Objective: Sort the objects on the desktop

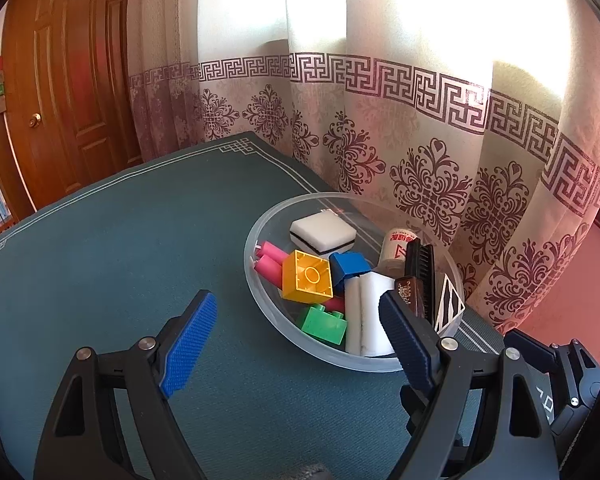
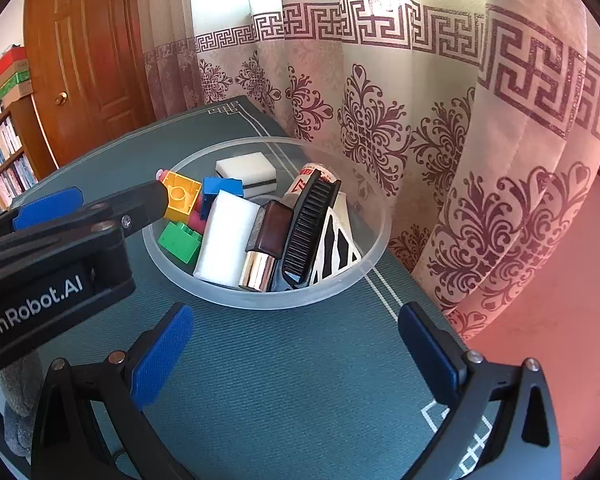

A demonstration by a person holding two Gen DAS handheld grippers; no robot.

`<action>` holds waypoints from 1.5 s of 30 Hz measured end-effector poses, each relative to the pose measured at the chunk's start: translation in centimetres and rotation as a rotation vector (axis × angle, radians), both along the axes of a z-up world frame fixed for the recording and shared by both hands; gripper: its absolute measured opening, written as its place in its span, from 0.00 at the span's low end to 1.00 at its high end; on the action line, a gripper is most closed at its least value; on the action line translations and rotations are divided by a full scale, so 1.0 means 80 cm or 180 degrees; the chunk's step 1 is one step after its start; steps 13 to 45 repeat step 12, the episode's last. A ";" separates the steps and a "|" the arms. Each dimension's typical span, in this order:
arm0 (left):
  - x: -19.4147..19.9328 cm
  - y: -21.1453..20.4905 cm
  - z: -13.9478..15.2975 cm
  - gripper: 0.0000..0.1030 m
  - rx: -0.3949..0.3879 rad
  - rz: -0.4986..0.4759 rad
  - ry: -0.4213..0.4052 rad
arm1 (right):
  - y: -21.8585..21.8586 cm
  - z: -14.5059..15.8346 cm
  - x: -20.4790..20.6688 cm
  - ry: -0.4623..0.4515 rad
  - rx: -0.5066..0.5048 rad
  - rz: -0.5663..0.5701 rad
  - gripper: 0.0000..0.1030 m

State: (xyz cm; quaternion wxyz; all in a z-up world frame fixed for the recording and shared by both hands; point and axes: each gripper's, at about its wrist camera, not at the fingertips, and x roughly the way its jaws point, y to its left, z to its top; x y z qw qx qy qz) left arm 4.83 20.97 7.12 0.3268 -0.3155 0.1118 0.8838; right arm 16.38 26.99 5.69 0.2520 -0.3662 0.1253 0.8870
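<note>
A clear plastic bowl (image 1: 260, 280) stands on the green-covered table (image 1: 120, 260), close to the table's far right edge where the patterned curtain (image 1: 420, 140) hangs. All the small things lie inside it: a yellow building block (image 1: 308, 276) lying with its hollow underside up, a blue block (image 1: 350, 266) just beside it, a green block (image 1: 326, 323) nearer the bowl's near rim, pink rolls (image 1: 270, 260) on the left side, a white sponge with a dark band (image 1: 322, 234) at the far side, and a plain white sponge (image 1: 366, 316) standing on edge.

The left hand-held gripper (image 1: 300, 332) hovers above the table in front of the bowl with its blue-padded jaws spread wide and nothing between them; its right finger overlaps the bowl's near rim in the left wrist view.

The right wrist view shows the bowl's right half far better: a black comb (image 2: 310, 228) leaning across a white bottle with red print (image 2: 306, 180), a brown bottle with a shiny metal cap (image 2: 264, 244), and a black-and-white striped triangular piece (image 2: 336, 248) against the near rim. In the left wrist view these are mostly hidden behind that gripper's right finger. The right hand-held gripper (image 2: 296, 356) is likewise wide open and empty, above the table's near right part, short of the bowl. Only this view shows the left tool's printed body, reaching in from the left. A wooden door (image 1: 72, 80) and bookshelves (image 2: 4, 160) stand beyond the table's far left corner.
</note>
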 end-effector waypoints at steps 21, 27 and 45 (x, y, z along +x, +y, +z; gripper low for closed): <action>0.001 0.001 -0.002 0.84 -0.0021 -0.0024 0.0001 | -0.001 -0.005 -0.001 -0.0020 -0.0026 0.0026 1.00; 0.001 0.001 -0.002 0.84 -0.0021 -0.0024 0.0001 | -0.001 -0.005 -0.001 -0.0020 -0.0026 0.0026 1.00; 0.001 0.001 -0.002 0.84 -0.0021 -0.0024 0.0001 | -0.001 -0.005 -0.001 -0.0020 -0.0026 0.0026 1.00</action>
